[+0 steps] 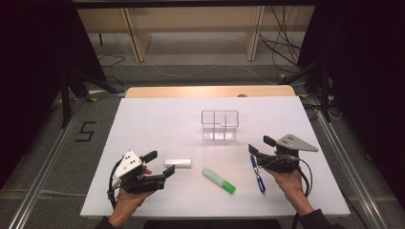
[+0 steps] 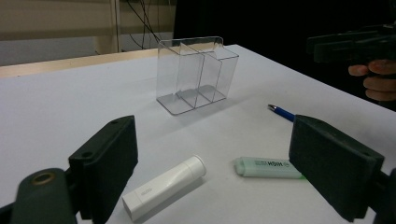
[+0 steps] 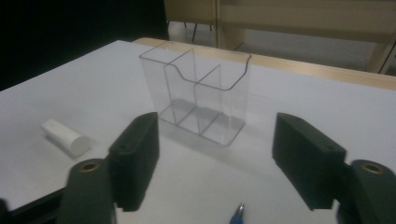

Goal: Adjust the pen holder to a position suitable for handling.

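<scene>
Two hand-held grippers, left and right, stand wide and empty; the right, seemingly nearing the blue pen, could roll it away.

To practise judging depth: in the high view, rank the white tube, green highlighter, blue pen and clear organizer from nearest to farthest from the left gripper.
1. White tube, just beyond the left gripper
2. Green highlighter, mid-table
3. Blue pen and clear organizer: too close to call

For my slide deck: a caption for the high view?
Open left gripper beside white tube, open right gripper above blue pen.
</scene>
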The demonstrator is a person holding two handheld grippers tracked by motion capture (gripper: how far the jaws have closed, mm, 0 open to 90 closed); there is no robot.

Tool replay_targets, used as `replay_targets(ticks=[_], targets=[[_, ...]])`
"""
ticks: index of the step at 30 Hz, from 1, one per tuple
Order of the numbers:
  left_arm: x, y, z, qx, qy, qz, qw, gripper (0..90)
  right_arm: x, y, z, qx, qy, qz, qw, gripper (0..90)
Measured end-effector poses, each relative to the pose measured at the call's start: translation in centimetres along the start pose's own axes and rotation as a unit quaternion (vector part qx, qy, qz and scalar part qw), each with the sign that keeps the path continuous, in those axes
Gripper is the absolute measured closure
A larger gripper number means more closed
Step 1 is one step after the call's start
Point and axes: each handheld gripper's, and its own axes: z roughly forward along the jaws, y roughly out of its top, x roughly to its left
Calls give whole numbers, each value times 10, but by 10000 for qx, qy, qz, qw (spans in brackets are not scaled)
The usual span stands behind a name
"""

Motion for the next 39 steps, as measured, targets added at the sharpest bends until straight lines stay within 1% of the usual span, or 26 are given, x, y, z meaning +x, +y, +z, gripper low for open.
replay_targets(ticks=[1, 3, 4, 6, 8, 9, 12, 13, 14, 16, 21, 23, 25, 26, 28, 29, 32, 35, 39], targets=[[0, 0, 0, -5, 2, 2, 10000, 150, -4, 3, 5, 19, -95, 80, 9999, 422], [0, 0, 0, -1, 5, 19, 10000, 150, -8, 4, 10, 0, -209, 86, 9997, 491], [0, 0, 0, -4, 11, 19, 10000, 150, -10, 5, 12, -26, -328, 19, 9995, 546], [1, 0, -1, -9, 17, 16, 10000, 150, -14, 5, 17, -70, -522, -23, 9986, 605], [1, 0, -1, -25, 38, 32, 10000, 150, -19, 6, 24, -39, -561, 13, 9984, 681], [1, 0, -1, -23, 48, 48, 10000, 150, -19, 6, 24, -39, -561, 13, 9984, 681], [0, 0, -1, -24, 73, 89, 9999, 150, -26, 6, 35, 21, -631, 67, 9980, 799], [0, 0, -1, -26, 77, 101, 9999, 150, -30, 6, 43, 63, -635, 118, 9979, 860], [0, 0, -1, -28, 84, 112, 9999, 150, -30, 6, 43, 63, -635, 118, 9979, 860], [1, 0, -1, -20, 89, 126, 9999, 150, -33, 6, 51, 138, -625, 164, 9978, 900], [1, 0, -1, -17, 95, 143, 9999, 150, -37, 7, 71, 259, -572, 173, 9979, 900], [1, 1, -1, -29, 99, 134, 9999, 150, -37, 6, 78, 351, -532, 270, 9976, 900], [1, 0, -1, -27, 97, 125, 9999, 150, -37, 6, 85, 403, -499, 300, 9975, 900], [1, 0, -1, -20, 90, 119, 9999, 150, -37, 5, 88, 407, -483, 275, 9976, 900], [1, 0, -1, -17, 80, 121, 9999, 150, -37, 5, 97, 484, -436, 364, 9972, 900], [1, 1, -1, -21, 82, 124, 9999, 150, -37, 5, 97, 484, -436, 364, 9972, 900], [2, 1, -1, -25, 86, 102, 9999, 150, -36, 4, 106, 558, -365, 363, 9971, 900], [2, 1, -1, -47, 94, 90, 9999, 150, -37, 4, 109, 573, -347, 350, 9971, 900], [2, 1, -1, -54, 96, 82, 9999, 150, -38, 4, 114, 636, -338, 404, 9966, 900]])
